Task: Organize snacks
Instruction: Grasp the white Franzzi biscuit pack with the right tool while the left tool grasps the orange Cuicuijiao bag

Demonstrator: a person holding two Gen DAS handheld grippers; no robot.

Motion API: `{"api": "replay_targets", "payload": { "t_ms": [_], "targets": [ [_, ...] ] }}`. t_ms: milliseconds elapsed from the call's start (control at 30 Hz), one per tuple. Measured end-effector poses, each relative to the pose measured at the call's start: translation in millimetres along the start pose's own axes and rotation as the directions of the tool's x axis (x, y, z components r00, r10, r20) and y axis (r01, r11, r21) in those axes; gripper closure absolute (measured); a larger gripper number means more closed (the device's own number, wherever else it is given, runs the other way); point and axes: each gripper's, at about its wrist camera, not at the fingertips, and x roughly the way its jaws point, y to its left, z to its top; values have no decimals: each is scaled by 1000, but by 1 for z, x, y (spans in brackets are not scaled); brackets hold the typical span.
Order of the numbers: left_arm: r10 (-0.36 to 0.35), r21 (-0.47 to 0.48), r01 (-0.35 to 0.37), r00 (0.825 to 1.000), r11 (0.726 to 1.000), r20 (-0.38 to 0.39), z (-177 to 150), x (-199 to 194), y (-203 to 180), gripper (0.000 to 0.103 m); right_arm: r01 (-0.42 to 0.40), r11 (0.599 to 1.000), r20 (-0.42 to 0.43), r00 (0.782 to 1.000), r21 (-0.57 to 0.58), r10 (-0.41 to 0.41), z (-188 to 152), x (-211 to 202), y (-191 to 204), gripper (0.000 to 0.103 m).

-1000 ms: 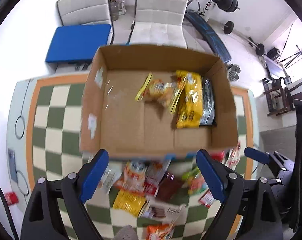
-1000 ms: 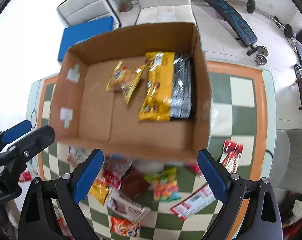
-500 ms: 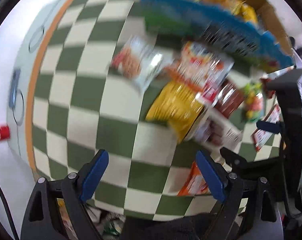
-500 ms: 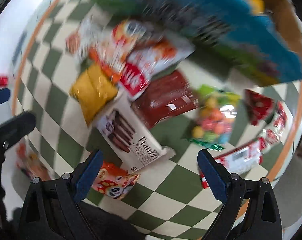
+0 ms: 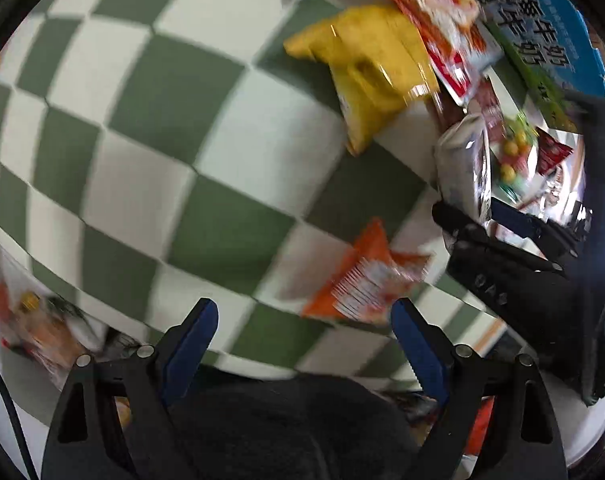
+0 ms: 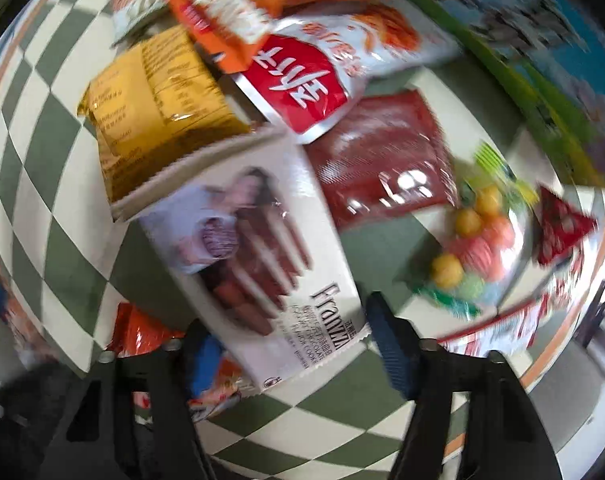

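Observation:
Snack packets lie on a green-and-white checked table [image 5: 150, 184]. In the right wrist view my right gripper [image 6: 298, 340] is open, its fingers straddling the near end of a white Franzzi cookie pack [image 6: 258, 256]. Behind it lie a yellow bag [image 6: 158, 108], a red-and-white bag [image 6: 314, 76], a dark red packet [image 6: 386, 156] and a candy bag [image 6: 474, 248]. In the left wrist view my left gripper [image 5: 306, 340] is open and empty, low over the table, near an orange packet [image 5: 366, 276]. The right gripper [image 5: 498, 236] shows there at the white pack [image 5: 462, 164].
The printed blue-and-green side of the cardboard box [image 6: 542, 40] stands behind the snacks; it also shows in the left wrist view [image 5: 542, 36]. More packets lie off the table's near edge at the lower left [image 5: 34, 328]. An orange packet [image 6: 142, 332] lies by my right gripper's left finger.
Both grippers swung down from looking into the box to low over the table. The right one closed in on the white cookie pack; the left one moved toward the orange packet.

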Motion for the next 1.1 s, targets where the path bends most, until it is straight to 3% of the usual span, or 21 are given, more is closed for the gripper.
{"api": "replay_targets", "payload": {
  "t_ms": [133, 267, 433, 500, 533, 600, 700, 800, 867, 967, 1033, 1100],
  "targets": [
    [-86, -51, 83, 994, 995, -67, -8, 16, -5, 15, -60, 988, 23, 998, 145, 57, -22, -9, -29, 39],
    [-184, -148, 163, 973, 975, -141, -9, 39, -11, 15, -117, 945, 56, 993, 306, 105, -54, -13, -63, 40],
    [-248, -276, 196, 954, 941, -167, -1, 68, -14, 15, -152, 890, 89, 988, 429, 126, -96, -11, -87, 41],
    [-246, -309, 186, 955, 933, -167, 6, 74, -18, 15, -170, 872, 95, 985, 459, 142, -109, -8, -90, 41],
    [-231, -315, 171, 959, 934, -165, 8, 76, -19, 16, -175, 865, 96, 984, 469, 147, -116, -5, -90, 41],
    [-188, -300, 132, 968, 945, -166, 7, 80, -23, 36, -185, 853, 100, 983, 489, 156, -125, -2, -89, 41],
    [-94, -214, 60, 983, 975, -155, 5, 80, -36, 52, -194, 841, 100, 981, 506, 166, -134, 4, -90, 41],
    [40, -43, -45, 993, 998, -115, 5, 74, -51, 53, -203, 827, 105, 979, 524, 174, -139, 11, -92, 41],
    [131, 67, -126, 989, 990, -65, 4, 69, -64, 53, -219, 807, 109, 976, 548, 190, -145, 14, -93, 41],
    [276, 237, -272, 961, 933, 16, 1, 69, -85, 53, -248, 770, 108, 967, 587, 230, -158, 25, -102, 40],
    [375, 345, -380, 923, 858, 82, -1, 71, -97, 53, -271, 747, 98, 959, 607, 268, -162, 35, -104, 40],
    [429, 417, -449, 891, 790, 148, -4, 71, -104, 53, -285, 737, 83, 951, 612, 299, -166, 46, -104, 40]
  ]
}}
